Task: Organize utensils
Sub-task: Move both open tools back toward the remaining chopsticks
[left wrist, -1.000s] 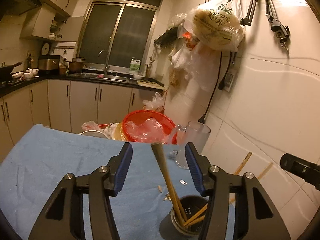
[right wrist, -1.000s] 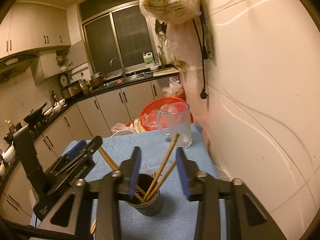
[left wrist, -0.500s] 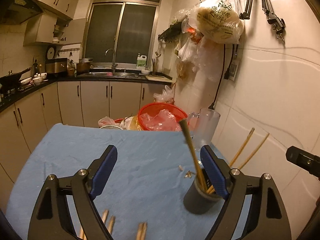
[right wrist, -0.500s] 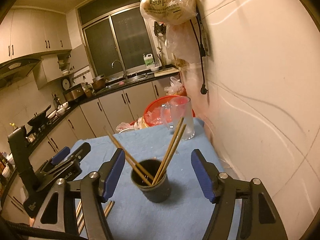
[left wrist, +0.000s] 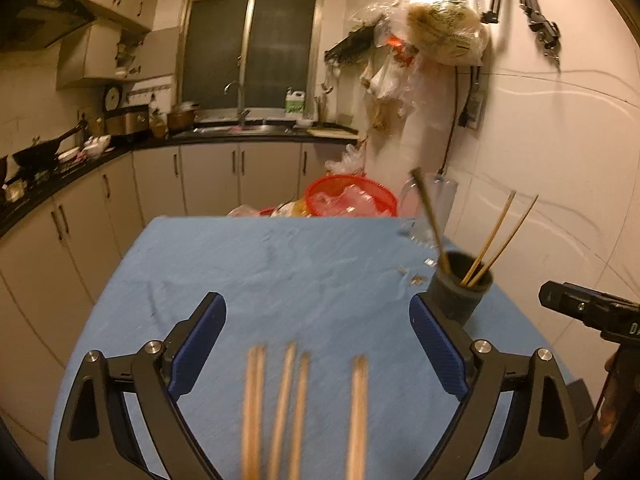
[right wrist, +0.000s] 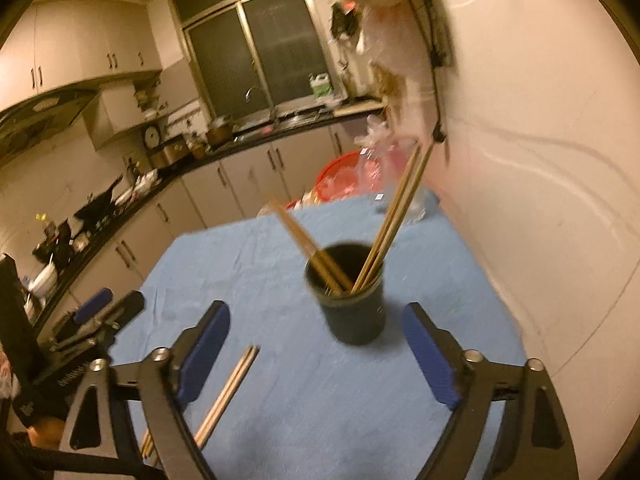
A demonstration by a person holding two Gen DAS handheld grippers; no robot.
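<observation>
We see our left hand-held gripper [left wrist: 318,336] spread wide with nothing between its blue pads, poised above the blue cloth [left wrist: 280,272] that covers the worktop. Beneath it, four loose chopsticks [left wrist: 296,412] lie on the cloth roughly side by side, blurred, their far ends pointing away from the camera and falling between the two fingers. To the right, near the wall side of the worktop, stands the dark utensil cup [left wrist: 460,290], upright, with several chopsticks [left wrist: 496,238] leaning out of it: one slants left and the others lean right toward the wall. A few small crumbs or scraps [left wrist: 416,278] sit on the cloth just beside the cup's left side. Our right hand-held gripper [right wrist: 316,334] is likewise spread wide and grips nothing; from its own camera the cup sits ahead of the gap between its fingers, apart from both pads. In that view the loose chopsticks lie near the left finger. Beyond the cup, at the far end of the worktop, stands a clear glass pitcher [left wrist: 438,204], and past the worktop's far edge we make out a red basket [left wrist: 352,198] holding crumpled plastic.
</observation>
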